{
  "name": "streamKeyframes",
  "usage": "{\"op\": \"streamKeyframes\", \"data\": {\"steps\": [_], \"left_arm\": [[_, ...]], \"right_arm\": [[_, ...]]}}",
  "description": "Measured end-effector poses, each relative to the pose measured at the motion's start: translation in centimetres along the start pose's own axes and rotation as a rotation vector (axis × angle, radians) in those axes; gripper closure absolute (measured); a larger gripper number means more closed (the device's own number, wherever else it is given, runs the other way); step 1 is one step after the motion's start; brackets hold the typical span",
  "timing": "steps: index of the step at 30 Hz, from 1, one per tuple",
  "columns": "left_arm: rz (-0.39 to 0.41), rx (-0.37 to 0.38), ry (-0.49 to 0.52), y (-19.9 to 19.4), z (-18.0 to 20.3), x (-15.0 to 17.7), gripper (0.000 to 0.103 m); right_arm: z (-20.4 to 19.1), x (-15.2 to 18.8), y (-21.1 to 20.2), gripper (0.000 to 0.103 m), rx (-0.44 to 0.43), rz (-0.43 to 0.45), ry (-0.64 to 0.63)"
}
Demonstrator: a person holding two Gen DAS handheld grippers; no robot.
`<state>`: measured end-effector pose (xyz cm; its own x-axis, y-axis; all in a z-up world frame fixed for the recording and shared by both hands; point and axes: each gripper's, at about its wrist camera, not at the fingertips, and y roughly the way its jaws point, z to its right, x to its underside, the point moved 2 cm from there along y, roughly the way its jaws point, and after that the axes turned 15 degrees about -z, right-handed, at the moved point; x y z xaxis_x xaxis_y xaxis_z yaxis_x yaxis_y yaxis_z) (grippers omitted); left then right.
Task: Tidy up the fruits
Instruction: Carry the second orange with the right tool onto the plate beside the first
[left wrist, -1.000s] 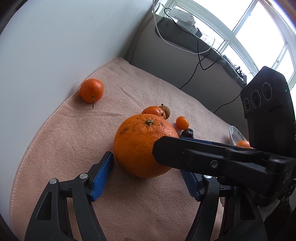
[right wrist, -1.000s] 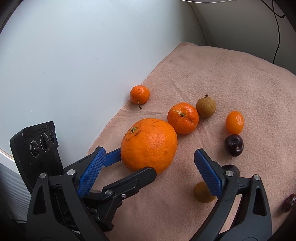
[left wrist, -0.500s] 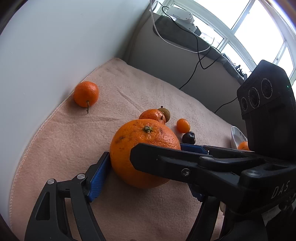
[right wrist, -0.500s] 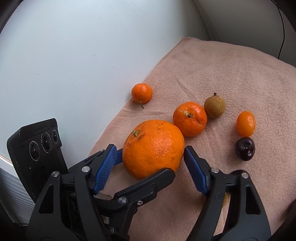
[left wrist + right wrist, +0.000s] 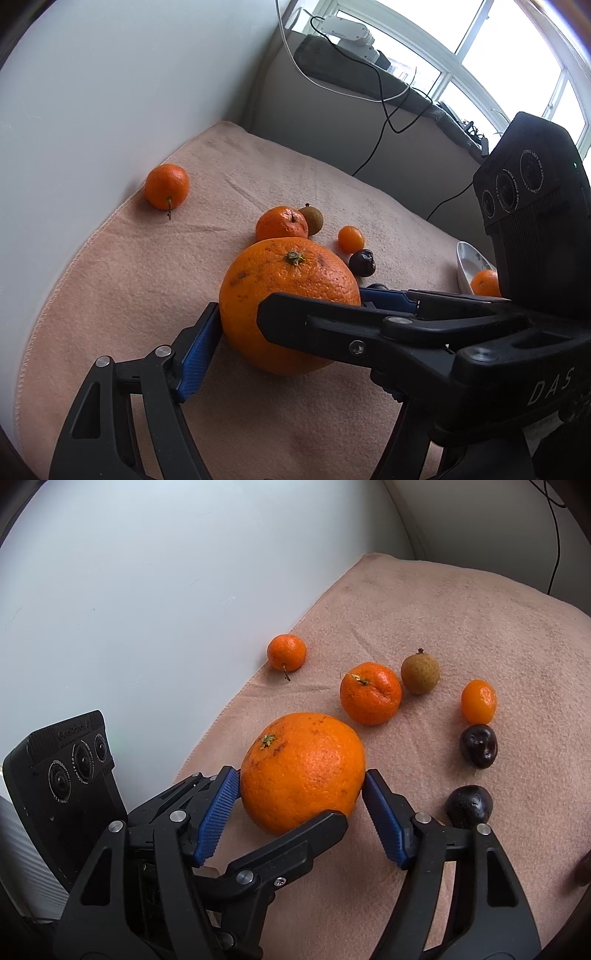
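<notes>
A big orange (image 5: pixel 288 302) (image 5: pixel 301 771) sits on a pink towel (image 5: pixel 129 280). My right gripper (image 5: pixel 301 808) is shut on it, both blue pads touching its sides. My left gripper (image 5: pixel 295 343) also straddles the orange: its left pad touches the fruit, its right finger is hidden behind my right gripper's finger. A medium mandarin (image 5: pixel 370 693), a small mandarin (image 5: pixel 286 652), a brown longan (image 5: pixel 420 673), a kumquat (image 5: pixel 478 701) and two dark fruits (image 5: pixel 478 746) (image 5: pixel 469 805) lie beyond.
A white wall (image 5: pixel 147 590) borders the towel on the left. A silver bowl (image 5: pixel 466 265) holding an orange fruit (image 5: pixel 485 282) stands at the right in the left wrist view. Cables hang from a ledge behind.
My right gripper has moved forward and closed its jaws onto the big orange. My left gripper has closed in too, its left pad now against the fruit.
</notes>
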<state>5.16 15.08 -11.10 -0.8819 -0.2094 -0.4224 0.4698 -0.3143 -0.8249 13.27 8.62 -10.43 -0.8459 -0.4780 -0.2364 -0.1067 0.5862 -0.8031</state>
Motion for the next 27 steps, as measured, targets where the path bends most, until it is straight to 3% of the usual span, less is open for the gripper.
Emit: {"op": "streamKeyframes", "data": {"steps": [27], "left_arm": [[0.013, 0.072, 0.163, -0.1, 11.0, 2.1, 0.029]], "right_arm": [[4.2, 8.1, -9.6, 0.030, 0.030, 0.141, 0.099]]}}
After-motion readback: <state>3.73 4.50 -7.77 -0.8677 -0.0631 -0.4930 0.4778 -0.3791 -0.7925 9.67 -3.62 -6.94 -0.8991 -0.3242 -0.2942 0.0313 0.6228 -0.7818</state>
